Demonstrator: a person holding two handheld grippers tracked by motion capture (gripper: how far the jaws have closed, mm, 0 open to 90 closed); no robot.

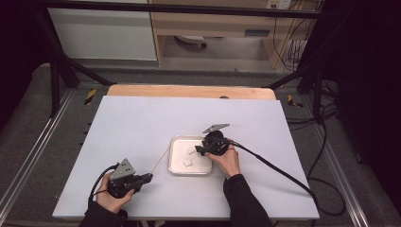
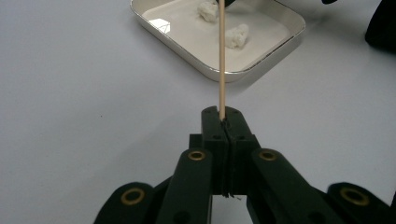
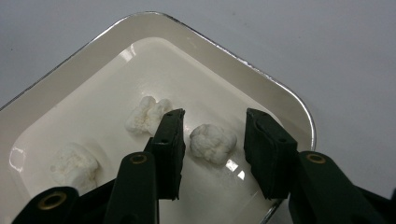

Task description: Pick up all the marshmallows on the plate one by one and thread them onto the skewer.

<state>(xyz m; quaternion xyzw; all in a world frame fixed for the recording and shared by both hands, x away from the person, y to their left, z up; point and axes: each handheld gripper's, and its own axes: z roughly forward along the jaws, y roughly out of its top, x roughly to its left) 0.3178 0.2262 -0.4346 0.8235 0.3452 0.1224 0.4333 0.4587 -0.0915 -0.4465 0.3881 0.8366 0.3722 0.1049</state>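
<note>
A shallow white tray [image 1: 171,156] lies near the table's middle with three white fluffy lumps in it. My right gripper [image 1: 198,150] reaches into the tray from its right side. In the right gripper view its jaws [image 3: 214,116] stand on either side of one lump [image 3: 212,142], with a gap left at the right pad, so they are open around it. Two more lumps [image 3: 147,114] [image 3: 74,165] lie beyond the left jaw. My left gripper [image 1: 146,178] [image 2: 223,116] rests at the front left, shut on a thin wooden skewer [image 2: 222,56] [image 1: 158,163] that points toward the tray [image 2: 261,60].
The white tabletop [image 1: 142,123] stretches wide on all sides of the tray. A black cable [image 1: 274,165] trails from the right gripper off to the right edge. A wooden strip [image 1: 189,91] runs along the table's far edge.
</note>
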